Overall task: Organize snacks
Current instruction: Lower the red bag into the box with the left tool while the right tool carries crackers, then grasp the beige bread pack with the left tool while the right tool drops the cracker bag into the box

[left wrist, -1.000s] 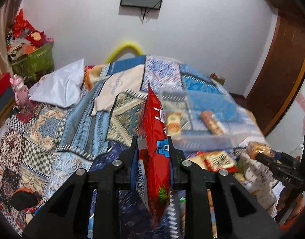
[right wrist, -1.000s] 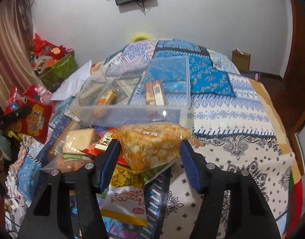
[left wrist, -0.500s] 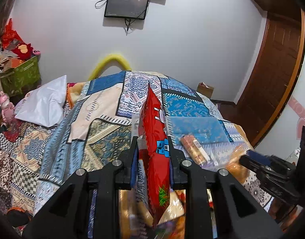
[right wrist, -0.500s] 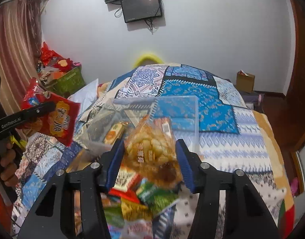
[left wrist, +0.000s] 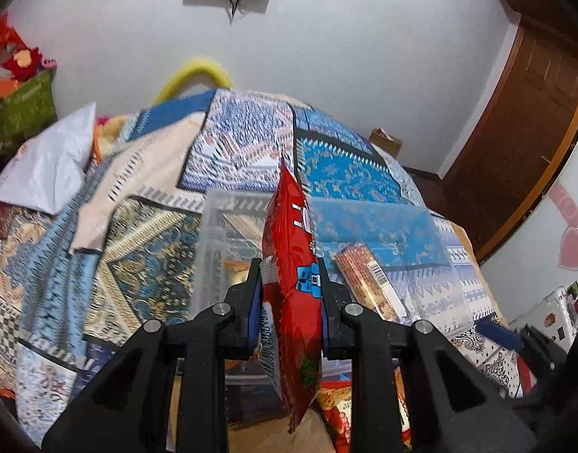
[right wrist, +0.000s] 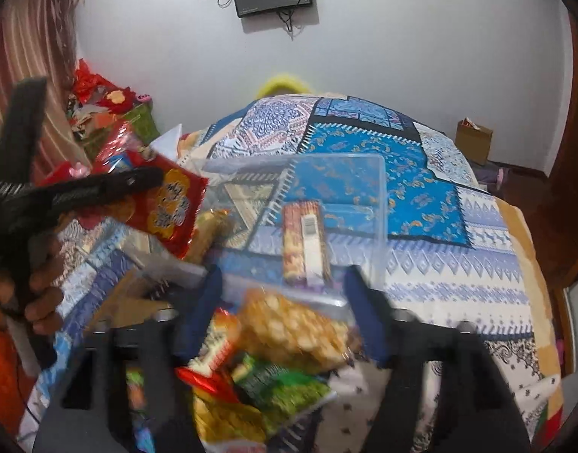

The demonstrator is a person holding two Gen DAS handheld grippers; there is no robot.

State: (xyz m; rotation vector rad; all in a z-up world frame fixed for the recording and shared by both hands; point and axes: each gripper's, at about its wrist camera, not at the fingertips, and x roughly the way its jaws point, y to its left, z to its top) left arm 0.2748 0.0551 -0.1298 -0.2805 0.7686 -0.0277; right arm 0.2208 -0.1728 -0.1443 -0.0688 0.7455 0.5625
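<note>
The left hand-held gripper [left wrist: 290, 294] is clamped tight on a red bag [left wrist: 292, 283], which stands on edge between its pads over the near end of a clear bin [left wrist: 213, 234] on the bed [left wrist: 145, 234]. The left wrist view shows only the bag's thin edge, its barcode and a blue mark. The right wrist view shows the same red bag [right wrist: 164, 204] from its printed face, with one black finger of the left hand-held gripper [right wrist: 137, 185] laid across it and the hand [right wrist: 43, 287] gripping the handle at the left edge.

The right hand-held gripper [right wrist: 285, 298] has just been opening: its blue pads stand apart from a yellow puffed-snack bag [right wrist: 292, 328] that lies between them, blurred, at the near wall of the bin [right wrist: 379, 226]. The pads do not seem to press it. The left wrist view shows only a dark part of the right hand-held gripper [left wrist: 534, 343] at its right edge, too little to show the jaws.

Both views show a brown biscuit roll [right wrist: 304, 241] with a white label lying in the bin. Only the left wrist view shows a small yellow packet [left wrist: 236, 268] in the bin's left part. Only the right wrist view shows the heap of loose packets [right wrist: 251, 389], green, red and yellow, on the bed in front of the bin.
</note>
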